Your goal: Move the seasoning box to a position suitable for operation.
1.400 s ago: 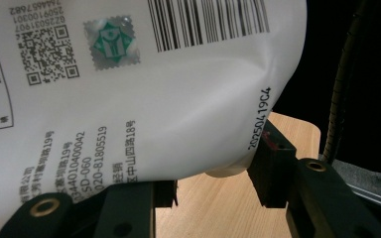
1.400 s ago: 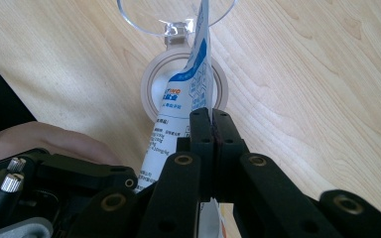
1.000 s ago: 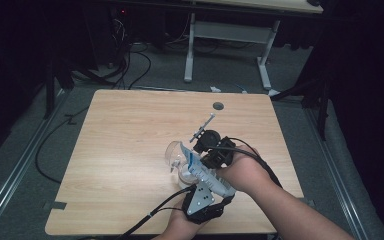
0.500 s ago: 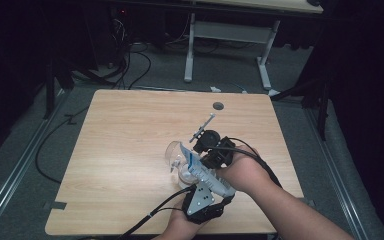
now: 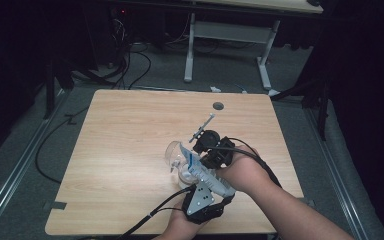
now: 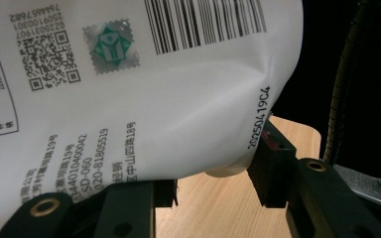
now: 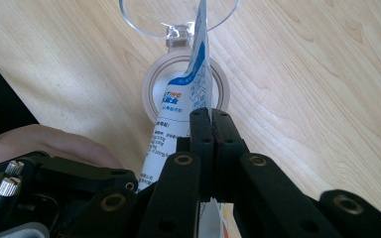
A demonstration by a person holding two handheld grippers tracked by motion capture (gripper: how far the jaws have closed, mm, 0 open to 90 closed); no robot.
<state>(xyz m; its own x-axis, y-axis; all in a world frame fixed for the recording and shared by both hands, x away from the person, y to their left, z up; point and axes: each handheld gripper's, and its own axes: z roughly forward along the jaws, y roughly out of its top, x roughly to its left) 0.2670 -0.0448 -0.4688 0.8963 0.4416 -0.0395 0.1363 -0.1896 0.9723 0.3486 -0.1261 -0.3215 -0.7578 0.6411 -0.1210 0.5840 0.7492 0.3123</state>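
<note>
Both of your grippers hold one white pouch over the table: the left gripper clamps its bulging body, the right gripper pinches its flat edge shut above a clear jar with an open lid. Nothing seems poured yet, I judge. Readable print includes a barcode, QR code, "2025041 9C4" and "020-81805519".

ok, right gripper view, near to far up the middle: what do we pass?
Right gripper with its jaws pinched on the white pouch → round white jar mouth on the table → clear plastic lid.
</note>
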